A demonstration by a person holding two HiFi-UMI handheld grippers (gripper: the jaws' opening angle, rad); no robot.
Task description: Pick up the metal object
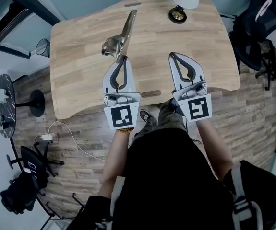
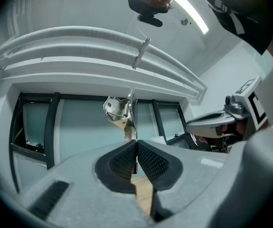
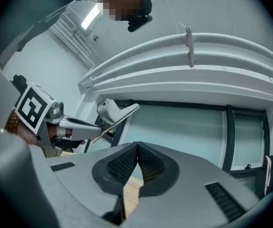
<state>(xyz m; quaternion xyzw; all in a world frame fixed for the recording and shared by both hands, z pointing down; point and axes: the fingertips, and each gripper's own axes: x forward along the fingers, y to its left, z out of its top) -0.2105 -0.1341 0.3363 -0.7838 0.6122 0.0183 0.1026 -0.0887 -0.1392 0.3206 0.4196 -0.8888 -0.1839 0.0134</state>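
The left tool [image 1: 123,58] is pressed together on the thin end of the metal object [image 1: 120,34], which sticks out from its tips in the upper middle of the frame, over the tabletop [image 1: 80,80]. The right tool [image 1: 172,55], at centre right, has its jaws together with nothing between them.

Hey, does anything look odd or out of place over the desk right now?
Only one thing: the metal object isn't lying on the wooden table. The left tongs pinch it by one edge, so it sticks out beyond their tips at a tilt. Nothing looks spilled or damaged.
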